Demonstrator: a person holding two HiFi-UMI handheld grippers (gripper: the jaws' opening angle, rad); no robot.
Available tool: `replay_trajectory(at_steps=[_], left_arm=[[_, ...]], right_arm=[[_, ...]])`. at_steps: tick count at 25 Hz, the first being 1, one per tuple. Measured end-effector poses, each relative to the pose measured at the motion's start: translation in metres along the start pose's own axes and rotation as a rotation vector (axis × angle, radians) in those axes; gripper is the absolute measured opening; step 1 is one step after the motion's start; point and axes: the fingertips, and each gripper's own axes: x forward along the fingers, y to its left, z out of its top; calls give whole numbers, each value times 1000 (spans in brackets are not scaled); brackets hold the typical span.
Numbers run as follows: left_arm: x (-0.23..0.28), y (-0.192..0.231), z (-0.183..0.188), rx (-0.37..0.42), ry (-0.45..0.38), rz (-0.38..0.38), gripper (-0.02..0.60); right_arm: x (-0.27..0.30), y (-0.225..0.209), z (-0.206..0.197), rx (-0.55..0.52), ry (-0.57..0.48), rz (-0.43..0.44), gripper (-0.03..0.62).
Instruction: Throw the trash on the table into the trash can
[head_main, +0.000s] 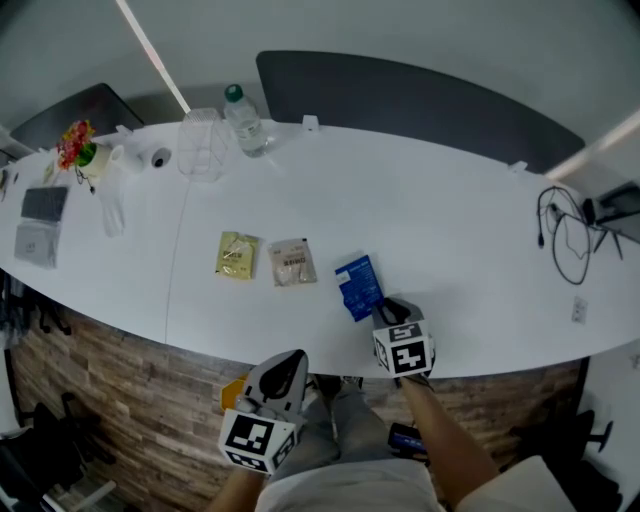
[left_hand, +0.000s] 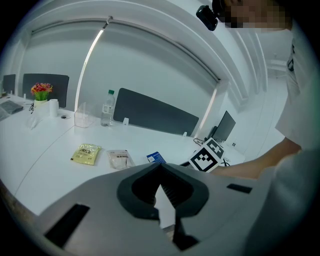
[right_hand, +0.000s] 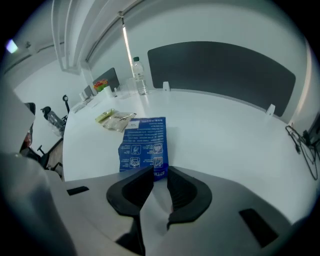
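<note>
Three pieces of trash lie in a row on the white table (head_main: 450, 250): a yellow-green packet (head_main: 237, 255), a pale clear packet (head_main: 292, 262) and a blue packet (head_main: 359, 286). My right gripper (head_main: 384, 306) points down at the near end of the blue packet (right_hand: 145, 142). In the right gripper view its jaws stand a little apart (right_hand: 160, 170), with the packet's near edge in the gap and the packet lying flat. My left gripper (head_main: 296, 357) hangs off the table's front edge, tips together (left_hand: 160, 166), holding nothing. No trash can is clearly in view.
A water bottle (head_main: 245, 120) and a clear container (head_main: 202, 145) stand at the back left, with flowers (head_main: 78, 145) and a dark pad (head_main: 42, 205) farther left. Cables (head_main: 565, 235) lie at the right end. A dark panel (head_main: 420, 100) runs behind the table.
</note>
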Motion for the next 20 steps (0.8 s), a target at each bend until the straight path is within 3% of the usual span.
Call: replay_trajectory(at_steps=[6,20], left_arm=[[-1,-1,0,1,-2,0,2],[-23,-6,12,0,-44,20,2]], right_arm=[[-2,-1,6,-12,-10,-13,36],[-67,9,38,160,-164,157,32]])
